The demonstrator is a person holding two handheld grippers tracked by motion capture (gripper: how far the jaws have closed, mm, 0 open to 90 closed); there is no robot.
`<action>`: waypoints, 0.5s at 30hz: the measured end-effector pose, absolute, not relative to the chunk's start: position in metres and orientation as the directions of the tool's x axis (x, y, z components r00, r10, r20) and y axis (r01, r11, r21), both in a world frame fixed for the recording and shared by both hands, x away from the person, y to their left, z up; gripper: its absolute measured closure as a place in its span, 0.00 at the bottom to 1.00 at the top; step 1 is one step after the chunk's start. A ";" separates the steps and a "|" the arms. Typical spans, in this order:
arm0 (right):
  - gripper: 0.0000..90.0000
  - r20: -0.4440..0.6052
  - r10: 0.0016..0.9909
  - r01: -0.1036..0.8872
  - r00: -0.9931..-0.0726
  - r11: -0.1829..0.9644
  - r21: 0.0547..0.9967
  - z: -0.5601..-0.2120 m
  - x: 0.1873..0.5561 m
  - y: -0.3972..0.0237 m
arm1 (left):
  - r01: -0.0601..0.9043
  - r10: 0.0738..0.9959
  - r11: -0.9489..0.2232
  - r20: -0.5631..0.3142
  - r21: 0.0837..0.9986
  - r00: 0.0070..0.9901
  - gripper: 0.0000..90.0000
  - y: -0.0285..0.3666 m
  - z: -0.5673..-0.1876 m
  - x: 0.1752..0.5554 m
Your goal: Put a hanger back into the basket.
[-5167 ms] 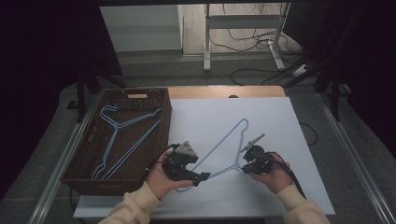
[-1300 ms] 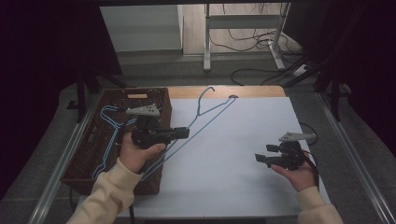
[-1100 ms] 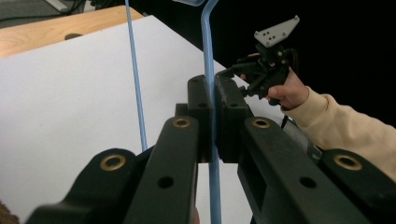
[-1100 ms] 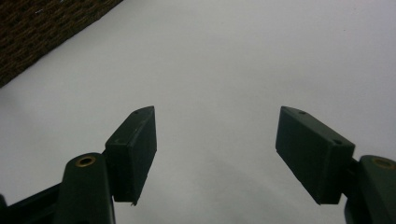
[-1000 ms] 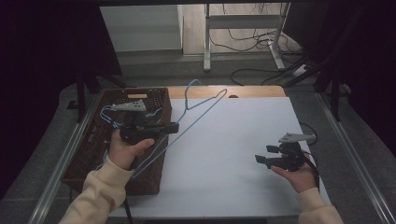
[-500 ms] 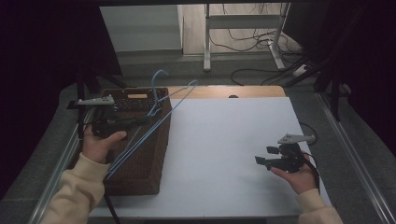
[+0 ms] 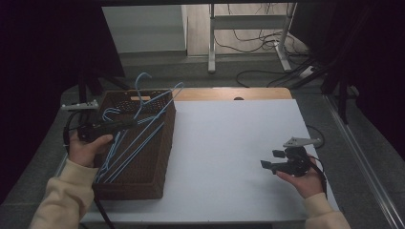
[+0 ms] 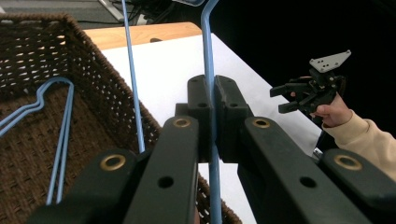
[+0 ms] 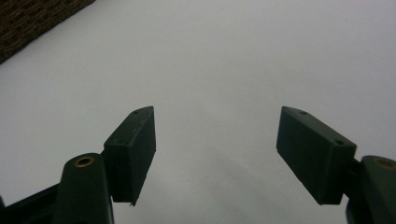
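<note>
You are carrying a blue hanger (image 7: 152,107) in your left claw (image 8: 212,109), whose jaws are clamped on its wire, and bringing it over the wicker basket (image 7: 165,148) where other blue hangers (image 7: 119,148) are lying beneath the claw. Next, I judge, you are lowering it flat and letting go. Your right claw (image 9: 215,140) is standing wide and empty above the white counter (image 7: 229,143). A second ago the hanger was reaching out past the basket over the counter; now it is hanging over the basket.

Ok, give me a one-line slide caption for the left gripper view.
Left claw shut on a blue wire hanger beside the wicker basket, right claw open beyond.
</note>
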State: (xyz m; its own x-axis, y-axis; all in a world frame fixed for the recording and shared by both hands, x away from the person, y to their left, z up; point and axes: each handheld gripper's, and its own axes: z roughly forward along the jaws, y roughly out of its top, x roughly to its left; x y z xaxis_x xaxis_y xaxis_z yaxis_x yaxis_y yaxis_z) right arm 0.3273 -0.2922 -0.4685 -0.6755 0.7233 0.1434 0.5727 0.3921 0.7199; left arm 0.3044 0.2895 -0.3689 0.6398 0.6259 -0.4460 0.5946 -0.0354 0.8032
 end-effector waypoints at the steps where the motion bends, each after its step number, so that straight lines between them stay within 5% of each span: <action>1: 0.31 0.143 0.724 0.573 -0.675 0.391 0.720 -0.469 0.327 -0.292 | 0.596 0.626 -0.037 -0.447 0.802 0.639 0.96 0.291 -0.369 0.304; 15: 0.31 0.137 0.726 0.571 -0.674 0.394 0.720 -0.468 0.327 -0.292 | 0.615 0.634 -0.027 -0.462 0.788 0.620 0.96 0.314 -0.380 0.307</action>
